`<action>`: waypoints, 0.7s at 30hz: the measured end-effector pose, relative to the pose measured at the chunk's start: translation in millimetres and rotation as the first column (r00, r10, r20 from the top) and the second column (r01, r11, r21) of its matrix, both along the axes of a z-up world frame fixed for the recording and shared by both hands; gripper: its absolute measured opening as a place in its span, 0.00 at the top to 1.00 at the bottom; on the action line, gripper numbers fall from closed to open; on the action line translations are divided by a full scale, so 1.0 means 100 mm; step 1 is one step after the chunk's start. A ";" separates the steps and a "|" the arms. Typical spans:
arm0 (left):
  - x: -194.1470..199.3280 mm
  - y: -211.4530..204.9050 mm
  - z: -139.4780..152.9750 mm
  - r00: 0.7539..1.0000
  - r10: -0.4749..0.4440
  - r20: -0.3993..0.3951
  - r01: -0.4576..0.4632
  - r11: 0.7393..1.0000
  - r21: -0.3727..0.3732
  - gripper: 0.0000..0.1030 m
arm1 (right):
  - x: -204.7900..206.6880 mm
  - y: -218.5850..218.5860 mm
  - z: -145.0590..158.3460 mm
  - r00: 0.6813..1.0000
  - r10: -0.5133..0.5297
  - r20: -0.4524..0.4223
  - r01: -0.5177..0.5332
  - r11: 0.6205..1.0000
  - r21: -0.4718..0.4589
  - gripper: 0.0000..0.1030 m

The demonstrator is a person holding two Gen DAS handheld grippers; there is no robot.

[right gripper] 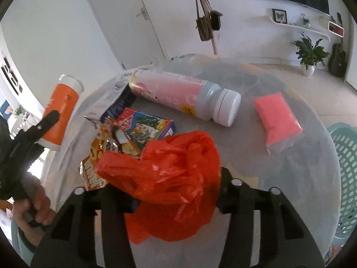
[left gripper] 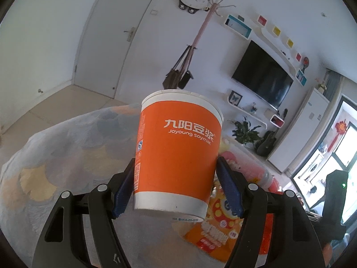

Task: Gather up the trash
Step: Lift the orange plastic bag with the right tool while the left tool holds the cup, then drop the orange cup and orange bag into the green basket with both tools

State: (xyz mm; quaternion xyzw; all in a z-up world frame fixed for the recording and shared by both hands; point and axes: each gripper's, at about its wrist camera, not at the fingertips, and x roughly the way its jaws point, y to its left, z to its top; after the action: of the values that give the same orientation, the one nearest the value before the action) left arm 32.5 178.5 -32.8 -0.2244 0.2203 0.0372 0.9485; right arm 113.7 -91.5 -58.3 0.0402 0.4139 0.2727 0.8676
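My left gripper (left gripper: 176, 163) is shut on an orange and white paper soymilk cup (left gripper: 178, 147), held upright above the cloth-covered table (left gripper: 67, 156), with the blue pads pressing on its lower sides. The same cup (right gripper: 60, 109) shows at the left of the right wrist view, with a hand (right gripper: 38, 203) below it. A crumpled red plastic bag (right gripper: 169, 178) is bunched between the fingers of my right gripper (right gripper: 178, 185), which is shut on it just above the table. The bag hides the fingertips.
On the round table (right gripper: 245, 156) lie a pink bottle with a white cap (right gripper: 178, 91), a pink packet (right gripper: 276, 120), a colourful box (right gripper: 145, 127) and a yellow snack wrapper (right gripper: 98, 156). A teal slotted basket (right gripper: 348, 167) stands at the table's right edge.
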 end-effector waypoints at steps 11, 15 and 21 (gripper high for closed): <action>-0.27 -0.53 0.36 0.989 -0.108 0.105 0.115 0.992 -0.055 0.34 | -0.44 -0.69 0.68 0.967 -0.113 0.227 0.114 0.993 0.011 0.61; -0.17 -0.96 0.50 0.974 -0.196 0.113 0.201 0.979 -0.030 0.34 | -0.49 -1.09 0.86 0.943 -0.193 0.270 0.192 0.981 0.032 0.61; 0.13 -1.80 0.63 0.928 -0.358 0.100 0.359 0.933 0.003 0.34 | -0.55 -1.81 0.96 0.883 -0.349 0.313 0.356 0.934 0.036 0.61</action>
State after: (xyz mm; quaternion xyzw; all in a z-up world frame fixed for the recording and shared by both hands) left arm 46.0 -1.9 29.8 -0.1891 0.2108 -0.1494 0.9474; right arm 58.8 -272.7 37.6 0.0611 0.2592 0.1090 0.9577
